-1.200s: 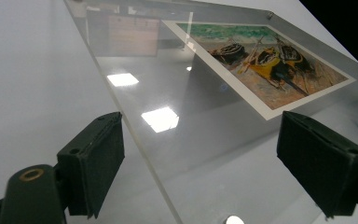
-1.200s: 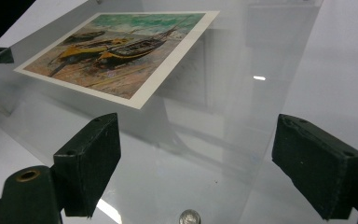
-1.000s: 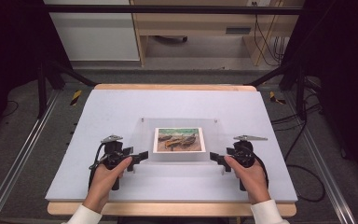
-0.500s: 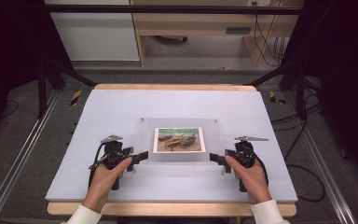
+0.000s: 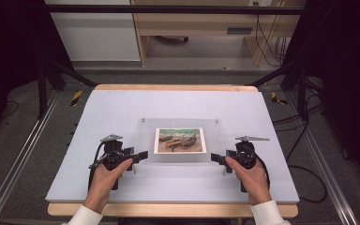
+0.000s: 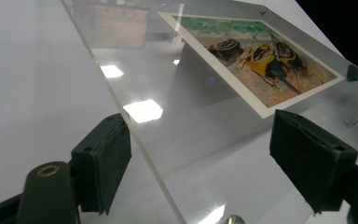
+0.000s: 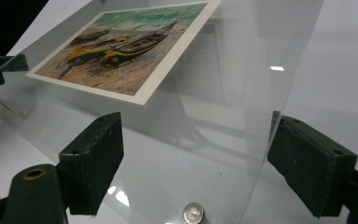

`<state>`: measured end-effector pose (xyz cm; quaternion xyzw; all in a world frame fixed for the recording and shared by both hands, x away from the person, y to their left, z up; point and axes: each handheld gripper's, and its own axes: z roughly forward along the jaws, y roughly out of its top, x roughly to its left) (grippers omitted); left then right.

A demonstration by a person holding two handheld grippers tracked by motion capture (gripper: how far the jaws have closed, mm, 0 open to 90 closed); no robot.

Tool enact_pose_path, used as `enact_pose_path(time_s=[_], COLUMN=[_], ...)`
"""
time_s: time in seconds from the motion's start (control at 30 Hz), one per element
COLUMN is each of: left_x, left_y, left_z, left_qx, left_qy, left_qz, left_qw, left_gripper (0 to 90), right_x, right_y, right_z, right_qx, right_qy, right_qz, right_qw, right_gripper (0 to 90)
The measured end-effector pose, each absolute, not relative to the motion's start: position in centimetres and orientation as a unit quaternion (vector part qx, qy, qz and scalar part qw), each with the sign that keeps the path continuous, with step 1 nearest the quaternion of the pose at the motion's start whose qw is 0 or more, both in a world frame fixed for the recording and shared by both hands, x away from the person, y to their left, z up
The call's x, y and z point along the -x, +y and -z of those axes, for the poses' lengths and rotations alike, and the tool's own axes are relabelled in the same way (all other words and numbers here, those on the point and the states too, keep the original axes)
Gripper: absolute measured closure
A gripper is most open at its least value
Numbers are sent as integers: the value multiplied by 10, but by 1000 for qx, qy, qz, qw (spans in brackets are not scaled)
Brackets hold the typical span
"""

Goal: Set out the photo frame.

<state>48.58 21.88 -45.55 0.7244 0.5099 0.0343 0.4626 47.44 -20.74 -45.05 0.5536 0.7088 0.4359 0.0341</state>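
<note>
Clear acrylic frame (image 5: pixel 180 140) holding a print of beached boats (image 5: pixel 179 140) lies on the white table (image 5: pixel 122 108), between the two grippers; the left gripper (image 5: pixel 140 154) has its fingers (image 6: pixel 103 163) spread wide, the frame's near edge running between them untouched; the right gripper (image 5: pixel 217 158) likewise stands wide open, its fingers (image 7: pixel 93 161) straddling the frame's edge, a silver corner screw (image 7: pixel 193 213) just before them

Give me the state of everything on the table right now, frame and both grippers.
Clear acrylic picture frame: flat on the white table, a print of beached boats face up inside it.
Left gripper: open, jaws either side of the frame's left edge.
Right gripper: open, jaws either side of the frame's right edge.
</note>
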Motion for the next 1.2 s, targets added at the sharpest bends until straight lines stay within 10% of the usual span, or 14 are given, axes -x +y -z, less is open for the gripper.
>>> enact_pose_path(time_s=[1.2], left_x=[-504], left_y=[219], left_z=[442], left_qx=[-711], left_qy=[491], left_qz=[-157], left_qw=[478], left_gripper=[386], right_x=[-502], right_y=[-191], right_z=[441], right_qx=[-488], right_qy=[733], right_qz=[-439], right_qw=[175], right_gripper=[263])
